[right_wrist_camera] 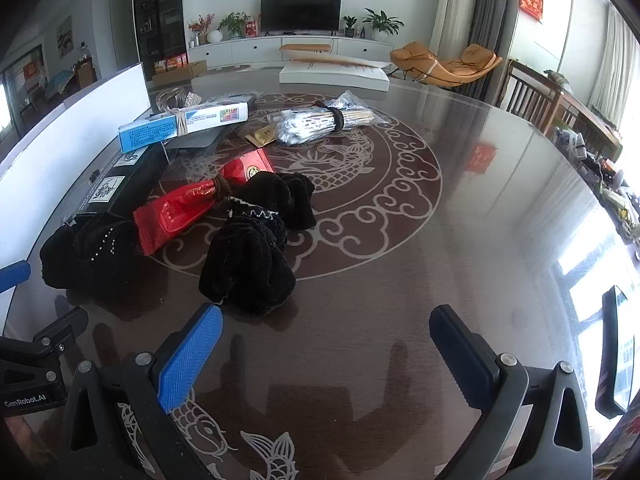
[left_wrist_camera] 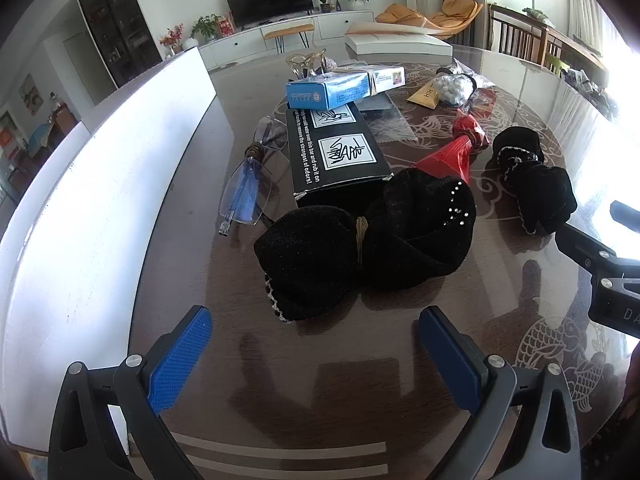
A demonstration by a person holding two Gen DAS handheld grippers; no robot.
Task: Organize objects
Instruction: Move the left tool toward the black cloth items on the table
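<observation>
We see the left tool (left_wrist_camera: 314,354) released, empty, over the counter (left_wrist_camera: 320,400); a black cloth bundle (left_wrist_camera: 366,244) lies just ahead, black box (left_wrist_camera: 336,156) beyond. Right tool (right_wrist_camera: 326,354) released too, another black bundle (right_wrist_camera: 256,248) ahead-left, red packet (right_wrist_camera: 180,212) farther.

Wide-spread blue fingers (left_wrist_camera: 182,356) hover over a tabletop (left_wrist_camera: 340,380); a black velvet bundle (left_wrist_camera: 366,242) lies just beyond them.

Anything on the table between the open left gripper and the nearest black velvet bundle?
No. The left wrist view shows only bare glossy tabletop between the left gripper and the black velvet bundle.
</observation>
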